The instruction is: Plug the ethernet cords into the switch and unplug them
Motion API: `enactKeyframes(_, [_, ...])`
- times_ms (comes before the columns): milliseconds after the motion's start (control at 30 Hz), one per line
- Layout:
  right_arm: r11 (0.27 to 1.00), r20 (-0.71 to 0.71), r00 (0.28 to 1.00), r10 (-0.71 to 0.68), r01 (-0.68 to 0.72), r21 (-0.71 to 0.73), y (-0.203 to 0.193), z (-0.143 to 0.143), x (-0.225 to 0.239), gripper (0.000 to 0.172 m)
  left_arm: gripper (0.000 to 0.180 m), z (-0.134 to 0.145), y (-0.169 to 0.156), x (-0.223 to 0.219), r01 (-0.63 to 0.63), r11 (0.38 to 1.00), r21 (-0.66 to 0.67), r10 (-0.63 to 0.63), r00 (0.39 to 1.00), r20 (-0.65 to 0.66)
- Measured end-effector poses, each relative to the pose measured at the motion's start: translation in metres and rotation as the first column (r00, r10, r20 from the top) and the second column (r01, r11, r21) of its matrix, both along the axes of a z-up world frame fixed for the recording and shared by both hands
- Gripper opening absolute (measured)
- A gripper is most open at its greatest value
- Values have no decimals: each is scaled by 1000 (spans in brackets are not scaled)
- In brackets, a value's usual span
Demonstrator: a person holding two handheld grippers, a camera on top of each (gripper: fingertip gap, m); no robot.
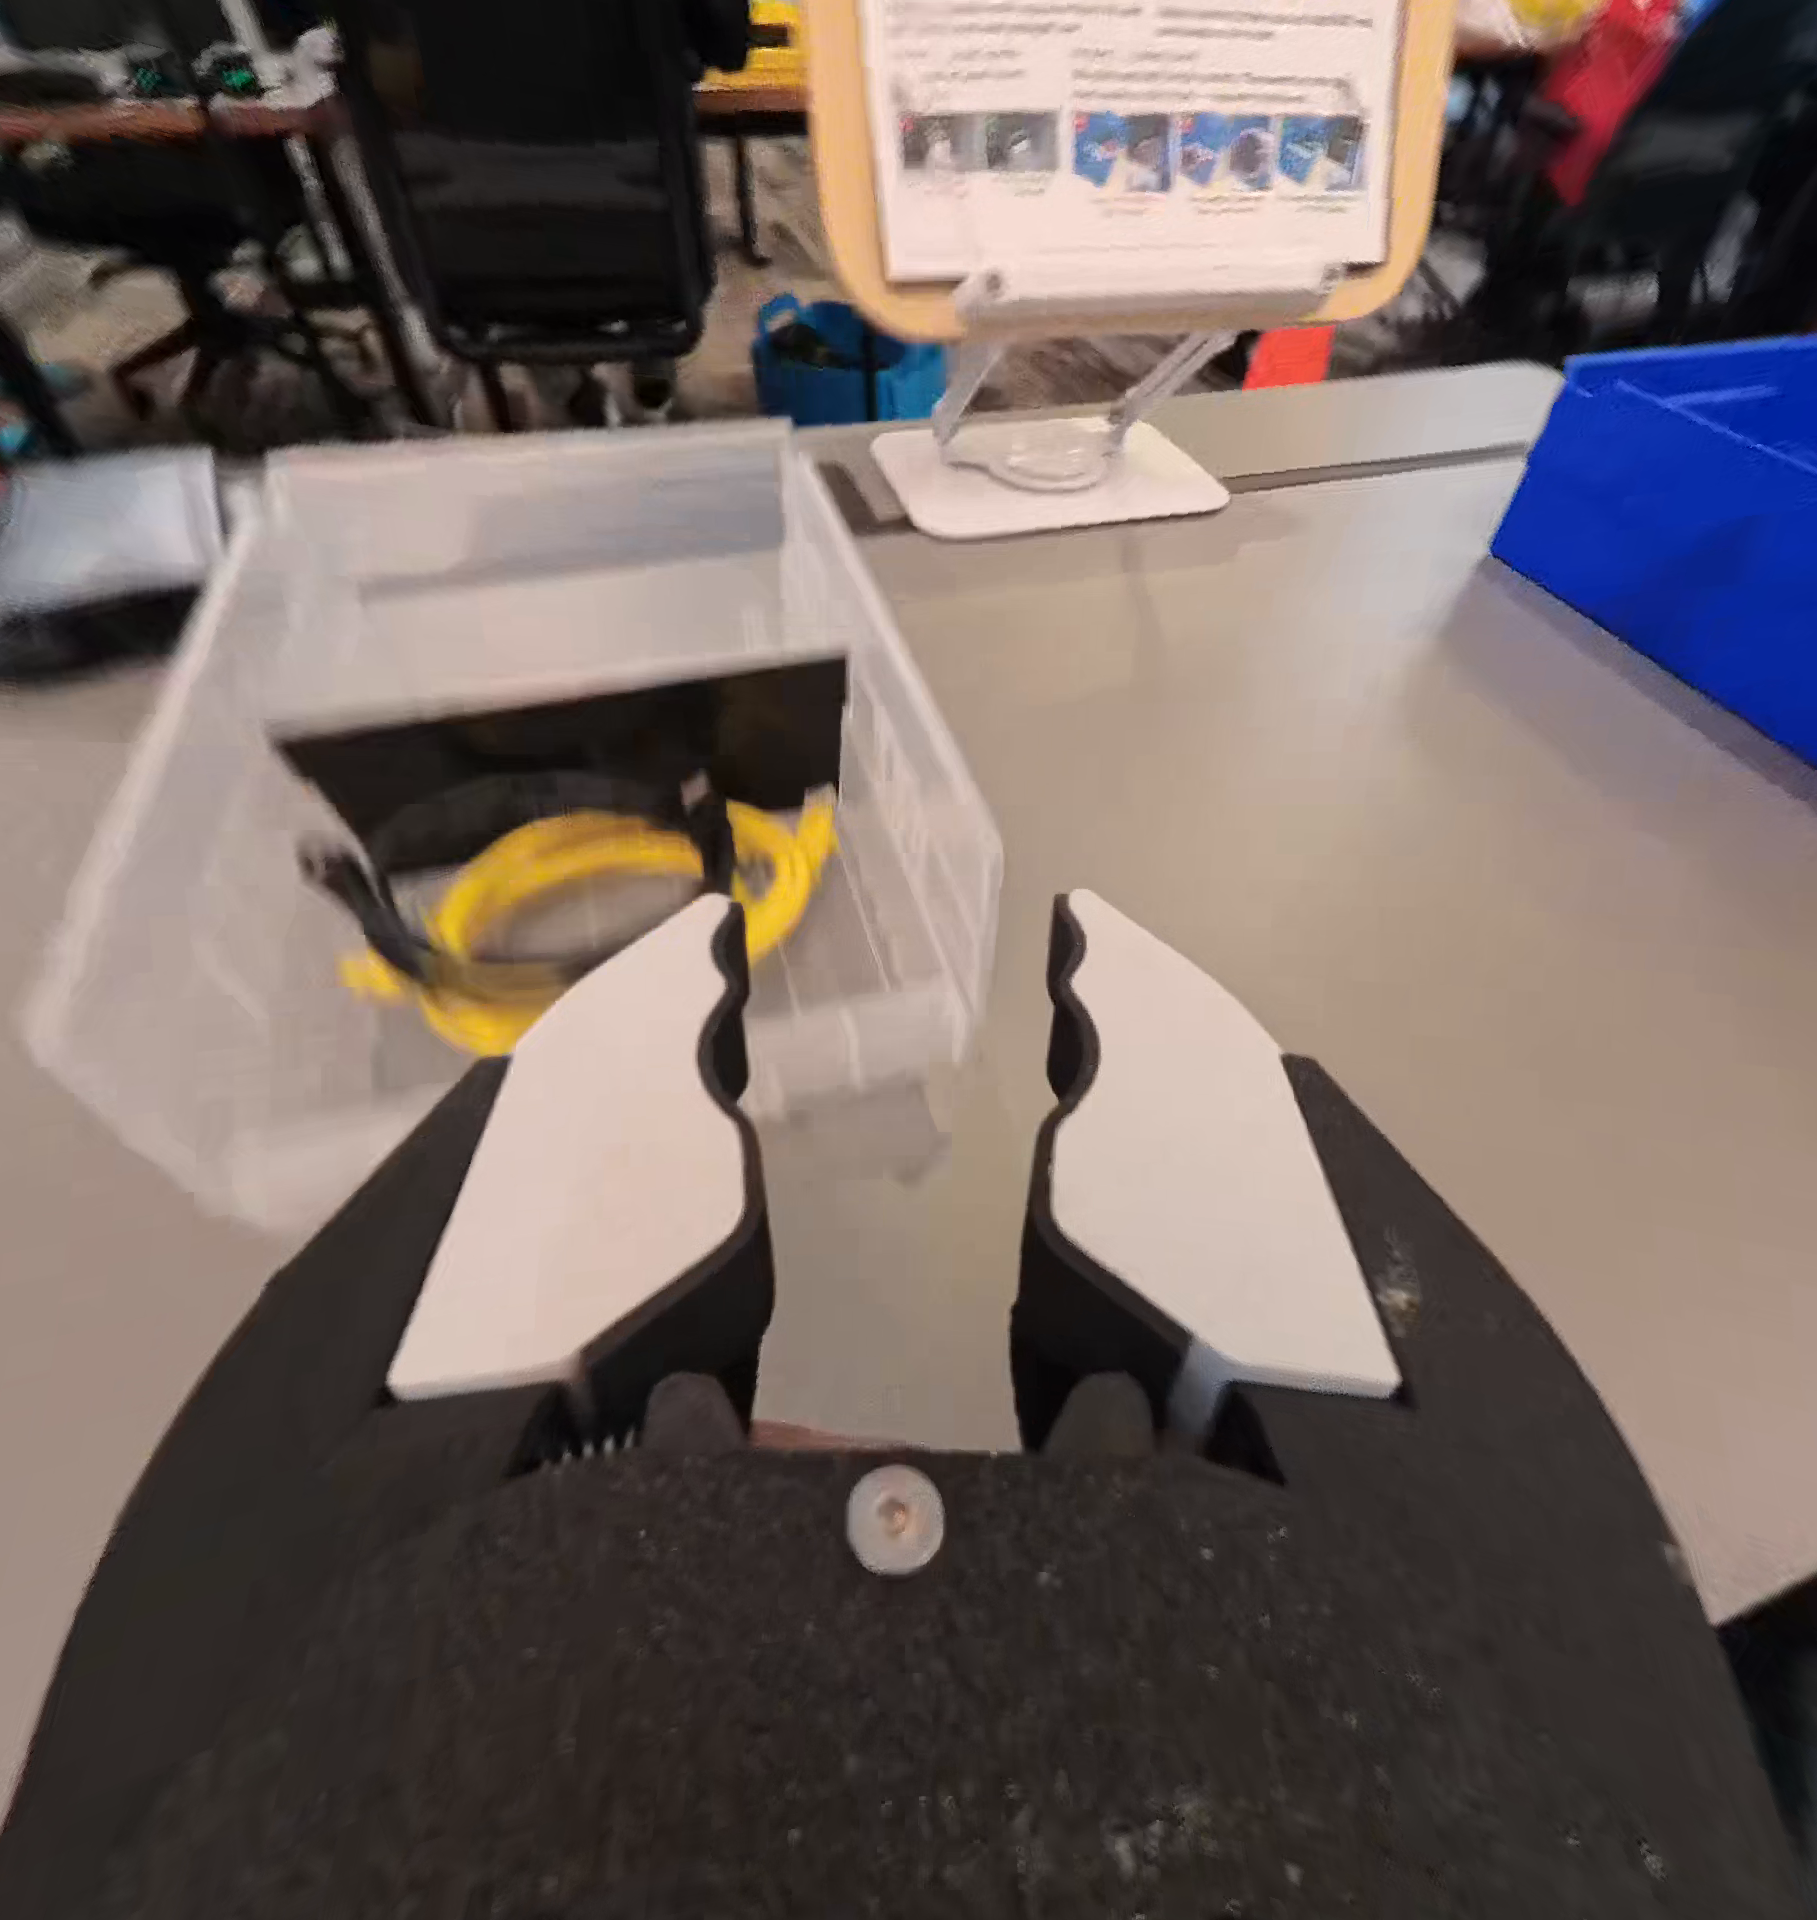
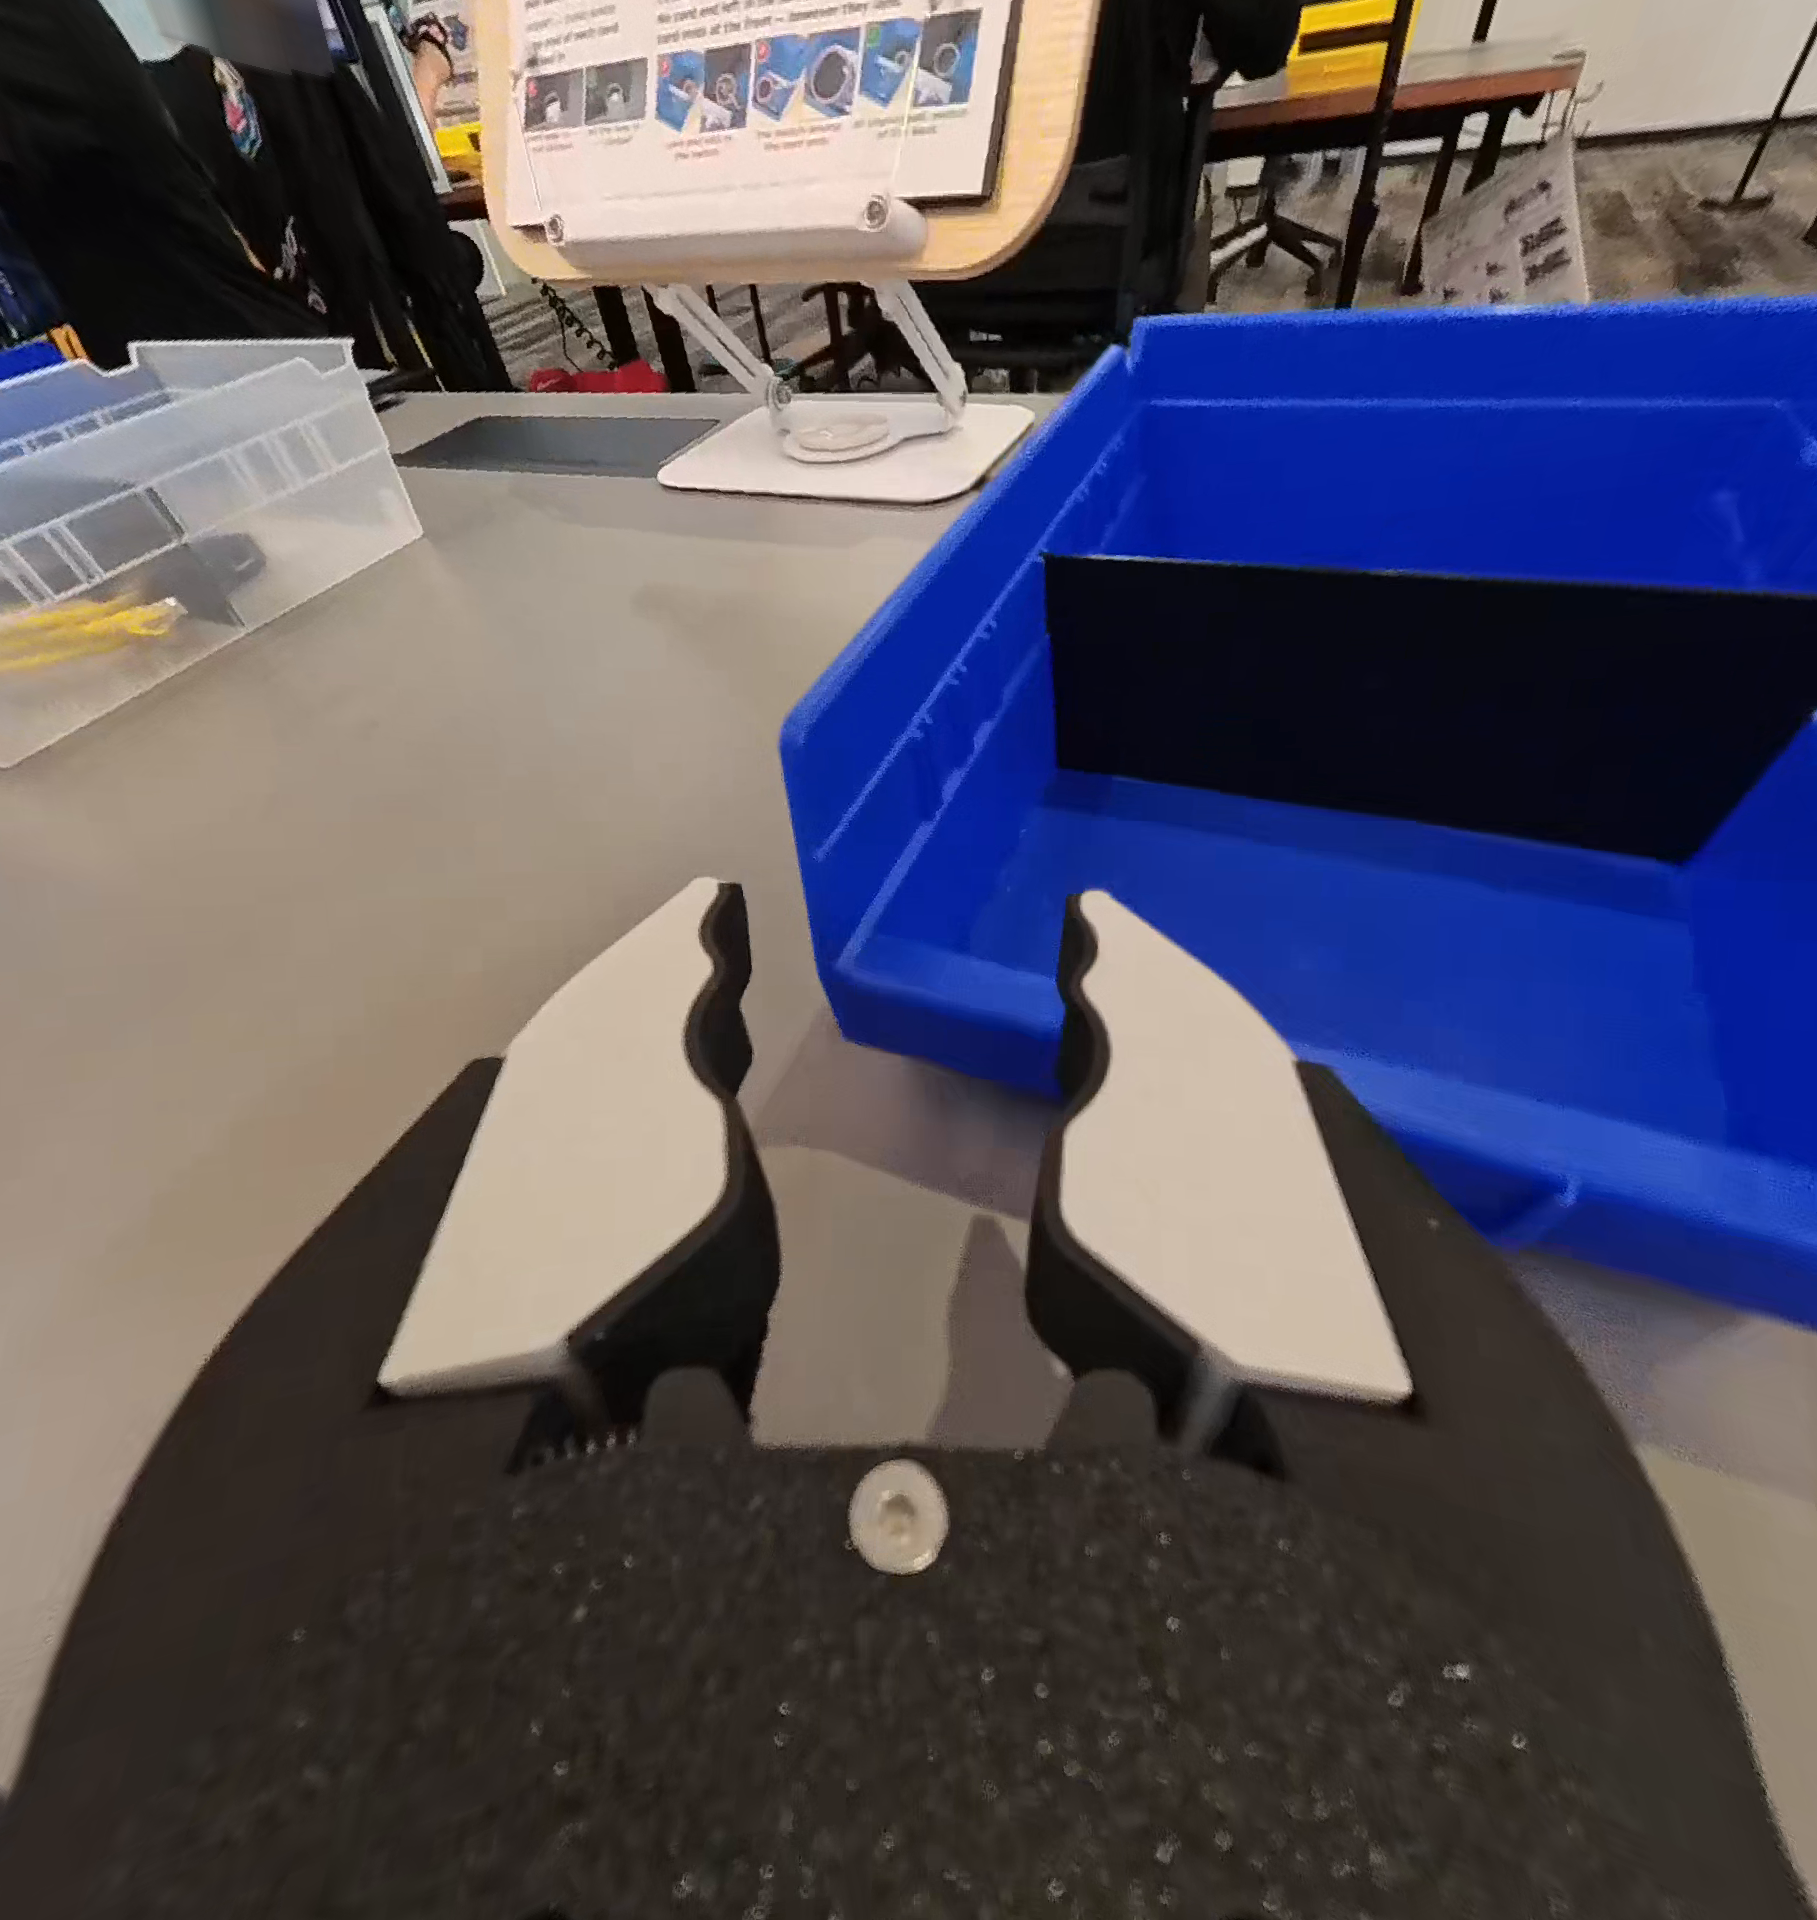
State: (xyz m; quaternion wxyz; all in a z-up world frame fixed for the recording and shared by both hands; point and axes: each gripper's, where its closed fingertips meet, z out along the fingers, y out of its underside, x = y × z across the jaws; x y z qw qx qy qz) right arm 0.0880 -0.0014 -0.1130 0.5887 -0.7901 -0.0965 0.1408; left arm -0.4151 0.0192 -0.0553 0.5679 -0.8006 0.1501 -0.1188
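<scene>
A clear plastic bin [image 1: 883, 790] stands on the grey table [image 1: 1247, 831] in the left wrist view. In it lie a coiled yellow ethernet cord [image 1: 613, 862] with black straps and a black box, apparently the switch [image 1: 530, 748]. My left gripper [image 1: 899, 914] is open and empty, just in front of the bin's near right corner. My right gripper [image 2: 904, 904] is open and empty, in front of the near left corner of a blue bin [image 2: 1403, 935]. The clear bin also shows far left in the right wrist view [image 2: 260, 520], with the yellow cord [image 2: 52, 629] inside.
The blue bin holds a black divider [image 2: 1403, 707]; its near compartment shows nothing in it. It also shows at the right edge of the left wrist view [image 1: 1714, 540]. A stand with an instruction sheet [image 1: 1122, 187] is at the table's back. Chairs and tables lie beyond.
</scene>
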Motion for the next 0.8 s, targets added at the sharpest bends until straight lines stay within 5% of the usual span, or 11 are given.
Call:
enactKeyframes(100, [1000,5,1000,5,-5,20,10,2,-3,62,61,37,43,10,138,988,-67,-149,964,-222])
enactKeyframes(233, [999,-39,999,21,-19,43,26,15,-6,63,75,34,131,3,63,943,-328,-188,912,-366])
enactKeyframes(333, [999,15,1000,13,-14,40,22,12,-6,62,82,-1,174,3,9,772,-635,-197,954,-225])
enactKeyframes(433, [999,44,999,0,-2,34,16,8,-3,63,79,-32,205,-6,-27,614,-789,-103,988,-114])
enactKeyframes(533, [1000,101,995,-3,0,22,3,-1,3,62,81,-60,233,-35,-179,511,-841,10,979,-202])
enactKeyframes(667, [1000,57,998,3,-4,17,-14,1,7,62,94,-97,232,-34,-210,305,-929,25,977,-213])
enactKeyframes(800, [1000,39,999,-13,11,27,-20,4,13,62,91,-129,227,-44,-341,249,-907,-11,935,-354])
